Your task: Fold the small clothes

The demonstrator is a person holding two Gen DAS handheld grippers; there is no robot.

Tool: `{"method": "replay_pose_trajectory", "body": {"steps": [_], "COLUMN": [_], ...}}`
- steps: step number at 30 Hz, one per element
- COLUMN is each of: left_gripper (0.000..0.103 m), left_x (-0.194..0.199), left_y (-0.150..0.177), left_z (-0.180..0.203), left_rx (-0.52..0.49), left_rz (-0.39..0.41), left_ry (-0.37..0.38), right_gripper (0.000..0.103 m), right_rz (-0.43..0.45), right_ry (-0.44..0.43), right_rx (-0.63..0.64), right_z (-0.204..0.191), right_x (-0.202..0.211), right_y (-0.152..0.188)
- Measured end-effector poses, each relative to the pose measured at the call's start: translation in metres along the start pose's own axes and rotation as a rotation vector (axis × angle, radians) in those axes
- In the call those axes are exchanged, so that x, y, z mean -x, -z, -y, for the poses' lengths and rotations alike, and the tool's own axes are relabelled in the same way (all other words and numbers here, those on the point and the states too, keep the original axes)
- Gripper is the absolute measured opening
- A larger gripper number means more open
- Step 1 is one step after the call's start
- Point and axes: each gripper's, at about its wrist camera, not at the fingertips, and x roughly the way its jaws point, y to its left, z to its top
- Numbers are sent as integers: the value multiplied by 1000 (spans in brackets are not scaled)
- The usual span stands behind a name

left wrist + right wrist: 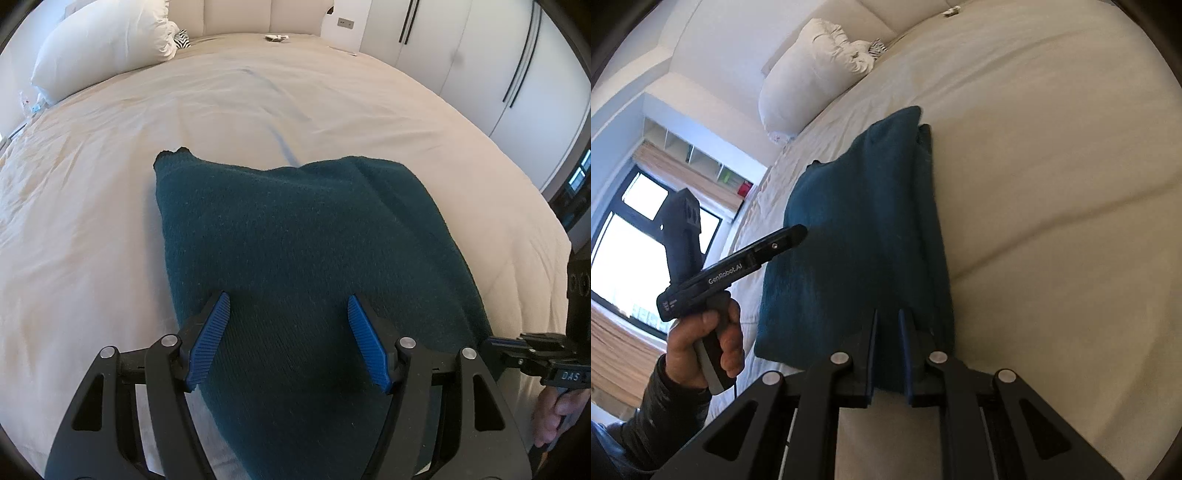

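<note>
A dark teal knitted garment (295,236) lies folded in layers on the cream bedsheet (92,229). My left gripper (289,301) is open, its blue pads spread above the garment's near part, holding nothing. In the right wrist view the garment (860,229) shows stacked layers along its right side. My right gripper (888,314) is shut on the garment's near edge, the fabric pinched between the blue pads. The left gripper (798,234) shows there from the side, over the garment's left edge. The right gripper's body shows at the right edge of the left wrist view (532,350).
A white pillow (107,40) lies at the bed's far left by the headboard (236,14). White wardrobe doors (480,55) stand on the right. A window (631,236) and shelves are on the left past the bed. Small items (276,37) lie at the far bed edge.
</note>
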Motion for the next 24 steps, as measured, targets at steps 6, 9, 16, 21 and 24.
{"method": "replay_pose_trajectory", "body": {"steps": [6,9,16,21,24], "left_gripper": [65,65,65,67,67], "left_x": [7,18,37,28,36], "left_y": [4,11,58,91,100], "left_z": [1,2,19,19,15], "left_rx": [0,3,-25,-9,5], "left_rz": [3,16,36,-8,-5], "left_ry": [-9,-11,-87,-66,-41], "right_gripper": [13,14,46,36,36], "right_rz": [14,30,50,36,41], "right_ry": [17,29,-16,-15,-5], "right_rx": [-10,-8,29,-11,1], "right_z": [3,-3,-15,2,0], "right_x": [9,17,10,8,23], "right_y": [10,8,5,18,20]}}
